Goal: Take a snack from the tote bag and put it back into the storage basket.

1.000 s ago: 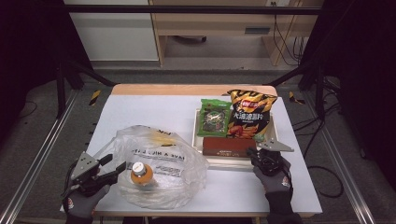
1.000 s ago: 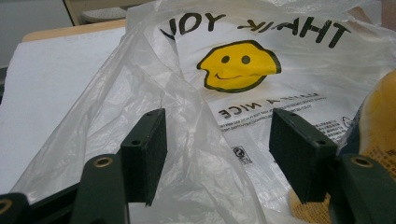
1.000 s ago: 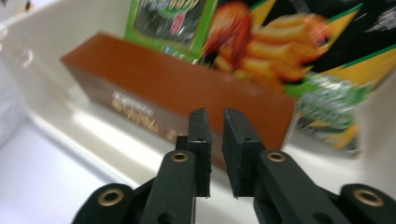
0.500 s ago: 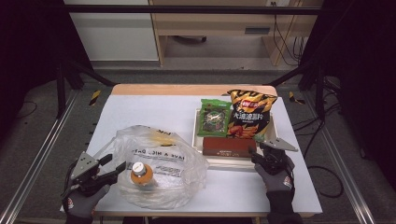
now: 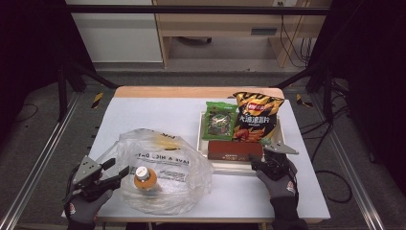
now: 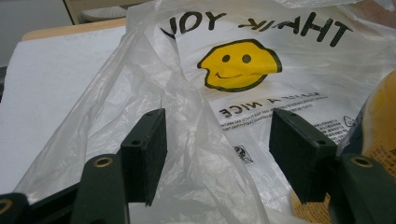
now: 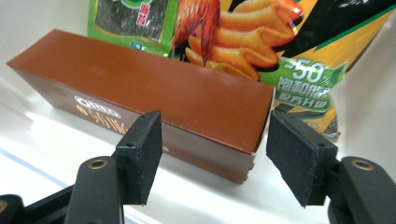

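A packing step appears to be in hand, judged from the layout: snacks are being moved from the tray [image 5: 282,125] into the bag [image 5: 163,172], with the box [image 5: 234,150] next in line.

The box is lying flat at the tray's near edge, in front of the green packet [image 5: 219,120] and the chips [image 5: 257,117]. In the high view its long axis is running left to right across the table. In the right gripper view that axis is slanting away to the upper left, with the near end pointing toward the right jaw.

The right gripper [image 7: 212,154] is being held with its jaws wide apart, gripping nothing, just short of the box's near end; whether a pad is touching the cardboard cannot be told. The next move probably calls for the jaws to be brought across the box's narrow width and closed there.

The left gripper [image 6: 217,151] is likewise being held open and empty, with a fold of the bag's film standing between its pads. A bottle [image 5: 143,178] is lying inside the bag. That fold would likely need pinching and lifting so the mouth is kept open.
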`<state>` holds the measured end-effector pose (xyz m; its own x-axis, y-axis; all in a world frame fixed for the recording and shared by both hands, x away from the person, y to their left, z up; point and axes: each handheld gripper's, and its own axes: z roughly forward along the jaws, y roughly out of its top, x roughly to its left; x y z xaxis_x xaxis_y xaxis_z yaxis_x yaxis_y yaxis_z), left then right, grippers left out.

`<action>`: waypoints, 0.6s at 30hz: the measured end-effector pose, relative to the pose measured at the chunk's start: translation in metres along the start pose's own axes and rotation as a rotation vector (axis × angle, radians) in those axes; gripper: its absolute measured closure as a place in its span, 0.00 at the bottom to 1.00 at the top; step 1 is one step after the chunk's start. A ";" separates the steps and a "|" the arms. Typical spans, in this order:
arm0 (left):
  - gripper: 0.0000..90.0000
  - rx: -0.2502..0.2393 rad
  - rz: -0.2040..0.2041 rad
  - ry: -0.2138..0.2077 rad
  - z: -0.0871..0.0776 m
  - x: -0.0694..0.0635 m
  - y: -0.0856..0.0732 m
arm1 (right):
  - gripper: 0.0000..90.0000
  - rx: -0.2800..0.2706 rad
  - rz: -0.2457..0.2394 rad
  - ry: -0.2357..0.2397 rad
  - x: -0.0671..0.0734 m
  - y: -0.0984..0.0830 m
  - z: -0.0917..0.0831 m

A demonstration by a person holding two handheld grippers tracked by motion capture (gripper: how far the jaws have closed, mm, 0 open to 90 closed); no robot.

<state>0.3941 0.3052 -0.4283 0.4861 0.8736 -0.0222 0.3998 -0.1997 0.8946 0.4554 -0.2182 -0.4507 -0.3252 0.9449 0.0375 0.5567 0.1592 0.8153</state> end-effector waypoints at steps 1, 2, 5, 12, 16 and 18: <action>0.41 0.000 0.001 0.001 0.000 0.000 0.000 | 0.40 0.001 -0.008 -0.007 0.001 0.000 0.001; 0.41 0.000 0.000 0.000 0.000 0.000 0.000 | 0.40 0.001 -0.007 -0.006 0.002 0.000 0.001; 0.41 0.001 0.001 0.000 0.000 0.000 0.000 | 0.40 0.000 -0.013 -0.005 0.002 0.000 0.001; 0.41 -0.002 0.001 0.000 0.000 0.000 0.000 | 0.40 0.000 -0.024 0.017 0.006 -0.001 0.000; 0.41 -0.002 0.001 0.000 0.000 0.000 0.000 | 0.40 -0.003 -0.028 0.017 0.006 -0.001 0.001; 0.41 -0.002 0.002 -0.001 -0.001 0.000 0.000 | 0.40 -0.005 -0.024 0.021 0.007 -0.001 0.001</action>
<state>0.3939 0.3055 -0.4279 0.4877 0.8728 -0.0214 0.3973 -0.2000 0.8956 0.4537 -0.2118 -0.4519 -0.3543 0.9346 0.0297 0.5442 0.1803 0.8193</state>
